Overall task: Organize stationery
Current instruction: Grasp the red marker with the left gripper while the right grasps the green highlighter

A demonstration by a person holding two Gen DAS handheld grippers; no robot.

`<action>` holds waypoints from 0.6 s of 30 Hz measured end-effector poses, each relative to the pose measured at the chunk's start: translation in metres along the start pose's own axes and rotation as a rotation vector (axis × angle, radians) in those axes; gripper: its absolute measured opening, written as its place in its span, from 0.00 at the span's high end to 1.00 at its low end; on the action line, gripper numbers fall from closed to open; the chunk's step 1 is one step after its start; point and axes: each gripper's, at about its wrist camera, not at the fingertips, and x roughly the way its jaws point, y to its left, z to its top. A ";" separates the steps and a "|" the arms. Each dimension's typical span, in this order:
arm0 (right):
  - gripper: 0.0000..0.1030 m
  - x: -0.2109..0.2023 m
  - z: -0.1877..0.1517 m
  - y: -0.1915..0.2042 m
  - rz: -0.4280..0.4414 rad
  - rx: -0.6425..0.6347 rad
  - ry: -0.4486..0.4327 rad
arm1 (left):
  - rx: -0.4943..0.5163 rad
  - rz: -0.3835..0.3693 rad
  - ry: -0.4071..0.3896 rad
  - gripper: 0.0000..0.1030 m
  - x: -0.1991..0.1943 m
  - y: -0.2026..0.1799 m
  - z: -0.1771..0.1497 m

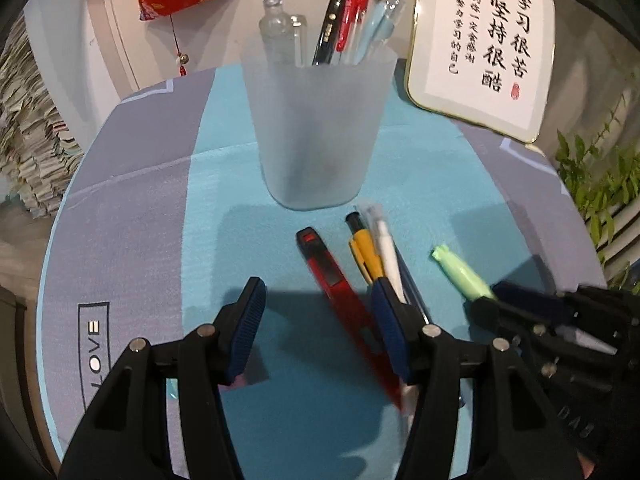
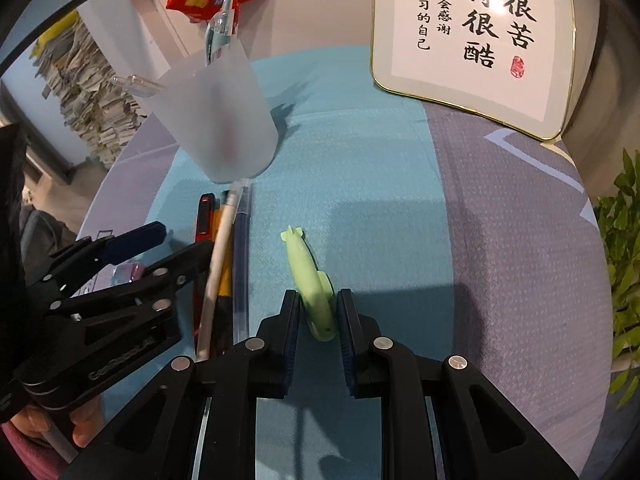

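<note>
Right gripper (image 2: 318, 312) jaws clamp the green pen (image 2: 310, 280); only the left view shows the left gripper (image 1: 320, 312) jaws apart over the red pen (image 1: 340, 292).

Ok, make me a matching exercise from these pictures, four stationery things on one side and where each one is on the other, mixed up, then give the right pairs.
Things:
1. Green pen
2. Red pen
3. Black pen
4. Frosted cup

Places:
A. Standing inside the cup
B. Lying on the cloth, under the open left hand-held gripper
C. Upright on the blue cloth
D. Between the pads of the right hand-held gripper

Pairs: 1-D, 2-B, 3-A, 4-C
</note>
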 end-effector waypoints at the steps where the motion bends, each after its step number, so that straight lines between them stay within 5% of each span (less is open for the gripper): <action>1: 0.81 -0.001 -0.001 -0.002 0.004 0.003 0.000 | -0.006 -0.009 0.005 0.49 0.000 0.001 0.000; 10: 0.81 -0.006 -0.007 -0.008 0.020 0.007 0.011 | 0.099 -0.048 0.037 0.87 -0.010 0.013 -0.021; 18: 0.82 -0.014 -0.018 -0.004 0.040 -0.033 0.045 | 0.169 -0.062 0.042 0.89 -0.013 0.013 -0.026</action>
